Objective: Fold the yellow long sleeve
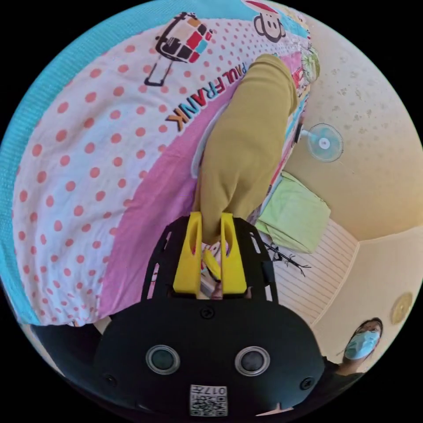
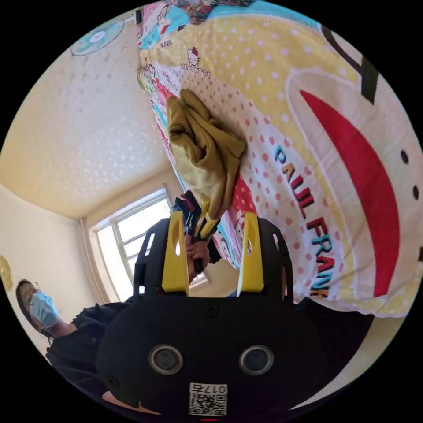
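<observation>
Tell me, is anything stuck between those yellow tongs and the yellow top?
Nothing visible. The left tongs already pinch the yellow long sleeve, which hangs over the patterned bedspread. The right tongs are open, with the garment just beyond them.

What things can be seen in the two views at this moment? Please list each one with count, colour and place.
yellow long sleeve: one, mustard yellow, hanging bunched over the bedsheet, one end between the left gripper's jaws
bedsheet: one, white with red dots, pink and cartoon prints, behind the garment
fan: one, pale blue, near the ceiling
green cloth: one, light green, beside the striped wall
window: one, white frame, bright
left gripper: yellow jaws, shut on the garment
right gripper: yellow jaws, open
person: one, in dark clothes
</observation>
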{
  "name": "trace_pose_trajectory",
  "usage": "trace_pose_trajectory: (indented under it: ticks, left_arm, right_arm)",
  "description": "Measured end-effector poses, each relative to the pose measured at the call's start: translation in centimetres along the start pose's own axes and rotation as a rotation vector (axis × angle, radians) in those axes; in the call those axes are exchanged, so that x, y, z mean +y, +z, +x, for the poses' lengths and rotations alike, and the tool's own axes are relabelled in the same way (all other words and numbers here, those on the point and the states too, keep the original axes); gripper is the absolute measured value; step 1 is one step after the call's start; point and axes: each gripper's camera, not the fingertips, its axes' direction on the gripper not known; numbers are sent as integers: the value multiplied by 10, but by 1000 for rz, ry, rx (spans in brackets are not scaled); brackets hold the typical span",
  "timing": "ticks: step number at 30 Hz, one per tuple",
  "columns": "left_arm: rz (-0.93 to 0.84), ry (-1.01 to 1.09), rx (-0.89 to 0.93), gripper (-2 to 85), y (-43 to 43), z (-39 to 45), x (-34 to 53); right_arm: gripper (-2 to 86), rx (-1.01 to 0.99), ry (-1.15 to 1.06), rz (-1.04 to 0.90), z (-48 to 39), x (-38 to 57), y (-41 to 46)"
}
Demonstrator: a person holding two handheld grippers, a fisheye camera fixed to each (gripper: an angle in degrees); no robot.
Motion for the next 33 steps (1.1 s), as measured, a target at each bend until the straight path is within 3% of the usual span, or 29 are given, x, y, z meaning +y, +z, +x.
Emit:
trace_pose_trajectory:
  ticks: [2,7,12,14,16,21,26,30,31,33]
  left_arm:
    - [-23,6,-5,62,-1,8,8]
    - [-157,177,-90,55,-2,60,40]
    - [-217,359,-215,53,-8,122,91]
    - [-208,418,-216,54,-9,141,104]
    - [-210,469,-165,54,-7,162,114]
    - [-370,698,-125,56,48,247,151]
    - [-597,799,-180,67,142,280,189]
    - [-726,791,-288,1,198,253,198]
    - [-744,780,-341,-1,204,244,196]
    - [-786,616,-609,-7,212,188,172]
  right_arm:
    - [214,-178,110,48,20,-6,10]
    - [254,-350,190,115,34,-28,30]
    - [184,-562,153,187,22,-56,27]
    - [83,-498,97,133,-3,-68,22]
    - [54,-494,-6,101,-30,-76,12]
    - [31,-482,-318,63,-109,-92,-49]
    - [29,-459,-524,191,-130,-85,-162]
    - [40,-293,-459,387,-74,-78,-246]
    - [45,-175,-395,441,-42,-72,-272]
    - [47,11,-176,491,21,-54,-305]
